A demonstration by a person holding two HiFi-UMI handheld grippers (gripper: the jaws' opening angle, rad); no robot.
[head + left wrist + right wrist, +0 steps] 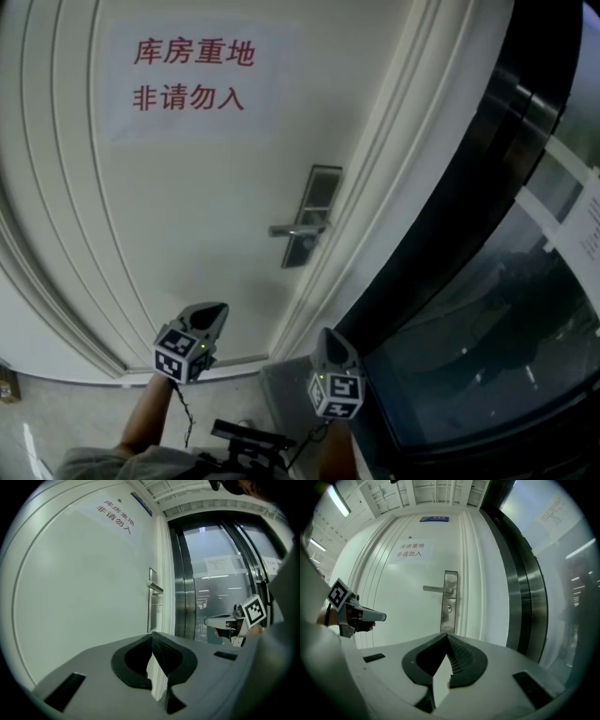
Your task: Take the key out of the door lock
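A white door [187,216] carries a steel lock plate [312,214] with a lever handle [296,229]. In the right gripper view the lock plate [449,599] faces me, with the keyhole [448,609] below the handle; the key is too small to make out there. In the left gripper view a small piece [157,604] sticks out of the plate edge under the handle. My left gripper [217,309] and right gripper [330,335] hang low, well short of the lock, both shut and holding nothing. The left gripper's jaws [152,637] and the right gripper's jaws [447,637] meet at their tips.
A paper sign with red characters [192,66] is stuck on the door. A dark steel and glass frame [487,187] curves down the right side, with a white notice [586,220] on the glass. Pale floor [56,422] lies at the lower left.
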